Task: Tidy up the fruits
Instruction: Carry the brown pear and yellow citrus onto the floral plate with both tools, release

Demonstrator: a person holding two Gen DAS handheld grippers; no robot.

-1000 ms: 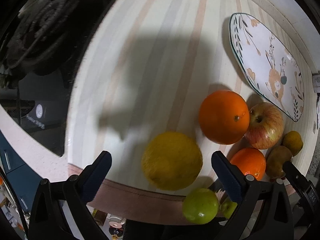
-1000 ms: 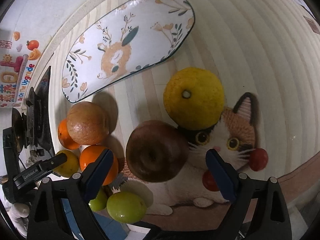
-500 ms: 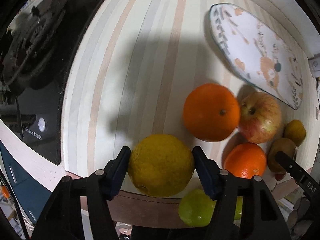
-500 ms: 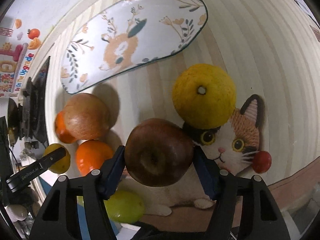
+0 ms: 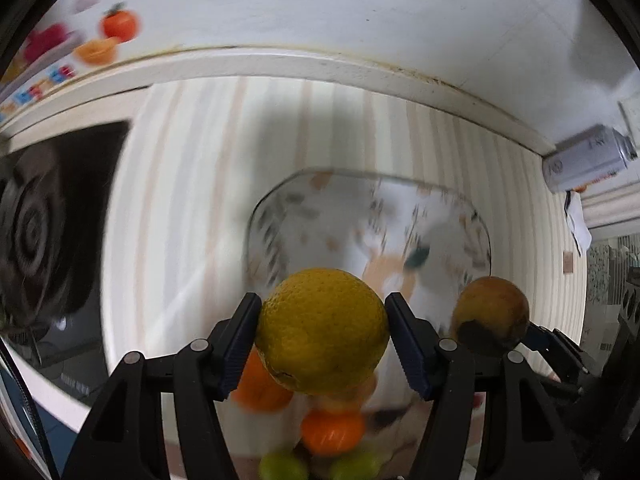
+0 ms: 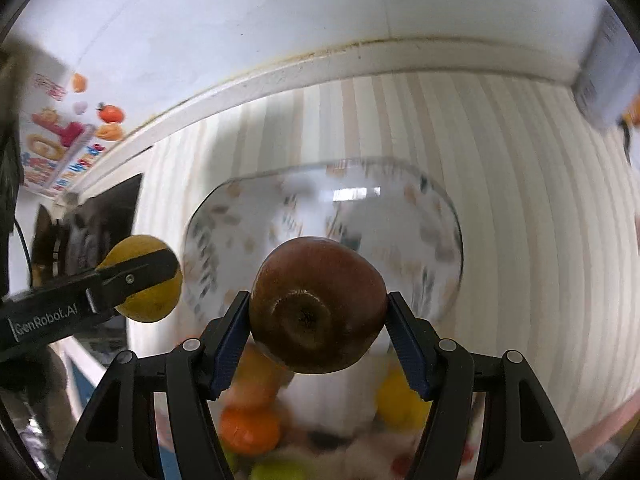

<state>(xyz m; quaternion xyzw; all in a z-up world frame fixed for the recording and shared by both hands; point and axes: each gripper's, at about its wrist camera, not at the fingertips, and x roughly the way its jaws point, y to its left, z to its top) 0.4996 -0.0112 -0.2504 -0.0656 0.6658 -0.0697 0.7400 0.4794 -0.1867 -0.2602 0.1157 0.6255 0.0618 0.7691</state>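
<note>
I am carrying two fruits at once toward the patterned plate (image 5: 280,216), so the step in hand is the transfer, with both pieces off the desk (image 5: 180,184). In my left gripper (image 5: 322,336) the fingers (image 5: 240,344) are pinching the yellow citrus (image 5: 320,328) on both flanks, and it is hanging in front of the plate's near edge. To the right, my right gripper (image 6: 318,332) is pinching the dark red apple (image 6: 316,304) the same way, also short of the plate. The next move, as I judge it, calls for bringing each fruit over bare plate, lowering until it sits, then spreading the fingers gently so that neither rolls off or knocks the other. The plate is smeared by motion, so its pattern is hard to read, and the held fruits are covering its near part. The remaining fruits (image 5: 332,432) below are blurred and partly hidden; I am probably seeing oranges and limes, but I cannot count them.
</note>
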